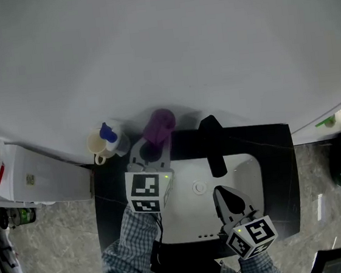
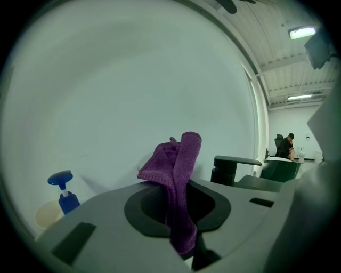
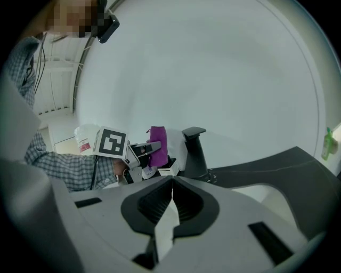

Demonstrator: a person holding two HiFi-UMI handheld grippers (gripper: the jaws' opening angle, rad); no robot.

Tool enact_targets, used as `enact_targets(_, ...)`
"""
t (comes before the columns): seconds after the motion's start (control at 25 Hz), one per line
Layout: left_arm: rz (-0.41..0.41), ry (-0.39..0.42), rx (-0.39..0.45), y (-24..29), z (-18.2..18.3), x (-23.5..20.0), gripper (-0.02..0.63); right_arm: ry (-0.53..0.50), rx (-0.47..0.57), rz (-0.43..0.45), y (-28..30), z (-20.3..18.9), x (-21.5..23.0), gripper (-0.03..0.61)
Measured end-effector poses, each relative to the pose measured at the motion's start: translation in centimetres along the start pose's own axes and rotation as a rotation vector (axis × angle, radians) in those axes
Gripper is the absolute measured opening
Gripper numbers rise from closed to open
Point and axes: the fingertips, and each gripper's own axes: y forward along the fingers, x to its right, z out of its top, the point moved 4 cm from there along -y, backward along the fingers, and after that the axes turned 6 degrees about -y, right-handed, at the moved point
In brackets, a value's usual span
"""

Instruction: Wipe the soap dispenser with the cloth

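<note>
Wall: plain white point(image 1: 160, 42), filling the far side.
Counter: black point(image 1: 281, 169), against the wall, with a white sink point(image 1: 251, 169) set in.
Floor: grey speckled stone point(image 1: 53, 238), left and right of counter.
Left: white cabinet point(image 1: 47, 177).
Light: ceiling strip lamp point(image 2: 302, 33), lit.

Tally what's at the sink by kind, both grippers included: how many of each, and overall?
Grippers: 2, left gripper and right gripper
Purple cloth: 1
Soap dispenser: 1
Cup: 1
Faucet: 1
Total: 6
</note>
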Motion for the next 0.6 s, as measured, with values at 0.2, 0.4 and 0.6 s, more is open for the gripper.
enact_targets(0.2, -0.042, -0.022, -0.046, 2.2, -2.0, 1.4, 0.057, -0.007, -0.007, 0.004, 0.1, -0.3, 0.1, 0.018)
enact_targets(0.4, -0.044, -0.093, -0.084, 3.6, -4.4, 1.7, 0.057, 0.002, -0.012, -0.007, -0.2, -0.5, 0.5, 0.018)
enact_targets(0.6, -0.085, -0.074, -0.098, 4.5, -5.3, 2.7, 0.058, 0.011, -0.025, -0.024, -0.7, -1.1, 1.1, 0.018)
